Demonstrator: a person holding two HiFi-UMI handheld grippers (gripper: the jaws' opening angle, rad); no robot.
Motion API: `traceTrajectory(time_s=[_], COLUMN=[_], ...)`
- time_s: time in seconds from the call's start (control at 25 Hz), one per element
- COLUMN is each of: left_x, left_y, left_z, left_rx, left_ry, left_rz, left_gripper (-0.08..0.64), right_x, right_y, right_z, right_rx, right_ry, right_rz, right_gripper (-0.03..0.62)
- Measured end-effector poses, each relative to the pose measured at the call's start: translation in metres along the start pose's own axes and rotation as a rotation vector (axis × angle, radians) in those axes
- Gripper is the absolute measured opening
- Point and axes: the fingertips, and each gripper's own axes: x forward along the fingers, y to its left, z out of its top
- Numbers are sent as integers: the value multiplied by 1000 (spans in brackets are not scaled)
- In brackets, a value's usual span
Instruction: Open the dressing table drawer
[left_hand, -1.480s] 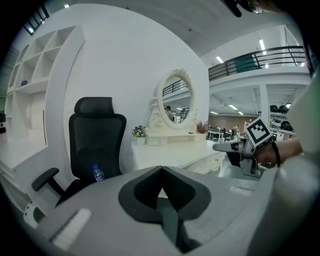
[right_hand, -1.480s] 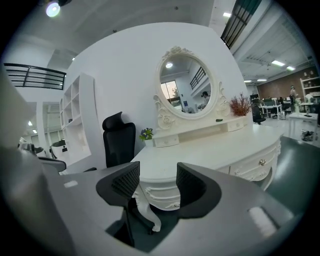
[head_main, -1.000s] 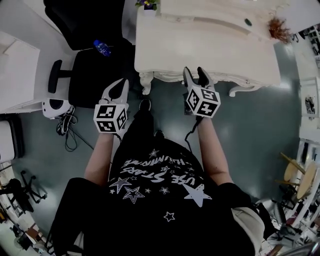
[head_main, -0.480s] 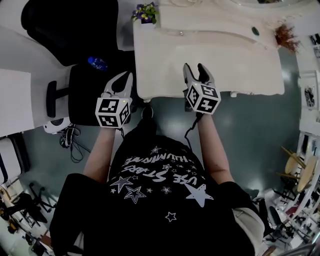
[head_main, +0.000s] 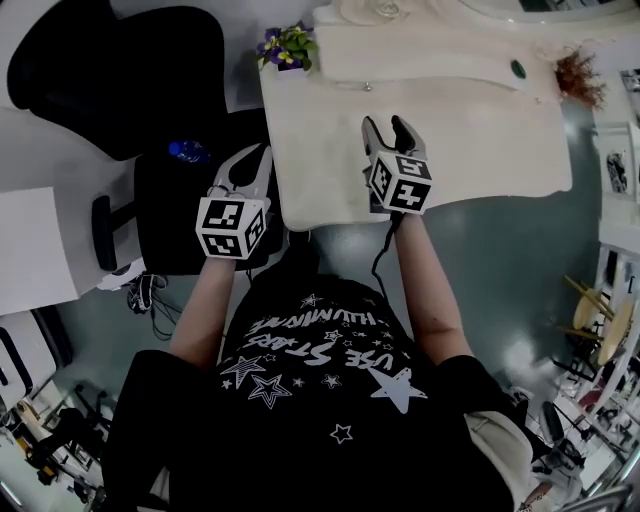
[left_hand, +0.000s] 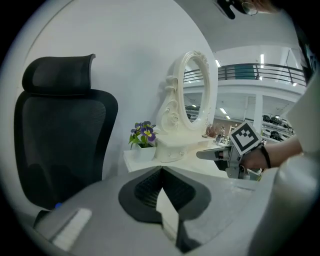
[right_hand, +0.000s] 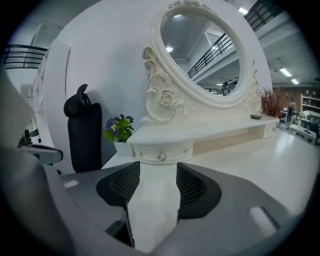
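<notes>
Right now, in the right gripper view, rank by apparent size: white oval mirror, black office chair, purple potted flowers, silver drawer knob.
1. white oval mirror
2. black office chair, lower part hidden
3. purple potted flowers
4. silver drawer knob, by far the smallest

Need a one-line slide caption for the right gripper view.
Right gripper, jaws apart and empty, lined up on the knobbed drawer beneath the oval mirror.

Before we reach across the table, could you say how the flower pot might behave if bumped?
The flower pot looks small, so probably light and easily shifted. Standing near the dressing table's corner, it might be knocked off.
</notes>
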Motion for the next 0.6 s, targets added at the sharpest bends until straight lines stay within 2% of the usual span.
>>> traceTrajectory(time_s=[0.28, 0.6], left_x=[25, 40], left_y=[24, 31], left_z=[5, 3], left_rx=[0, -11], left_ry=[20, 43], left_rz=[-21, -42], left_gripper=[3, 3], right_x=[43, 79], right_y=[-2, -6], right_z=[9, 5], right_rx=[-61, -111], right_ry=[34, 91], right_rz=[-43, -84], right_gripper=[227, 202])
